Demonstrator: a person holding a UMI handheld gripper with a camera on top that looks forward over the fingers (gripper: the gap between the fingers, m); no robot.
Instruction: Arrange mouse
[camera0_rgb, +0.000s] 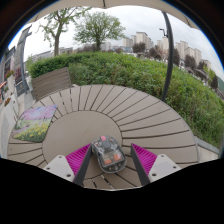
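A small dark translucent mouse (108, 154) with reddish parts inside rests on a round slatted wooden table (120, 115). It stands between the fingers of my gripper (110, 161). The magenta pads (79, 158) are spread wide, with a gap at either side of the mouse. The gripper is open and low over the table's near part.
A colourful mat or book (33, 125) lies on the table to the left. A wooden chair (50, 82) stands beyond the table at the left. A green hedge (150, 75) runs behind, with trees and buildings farther off.
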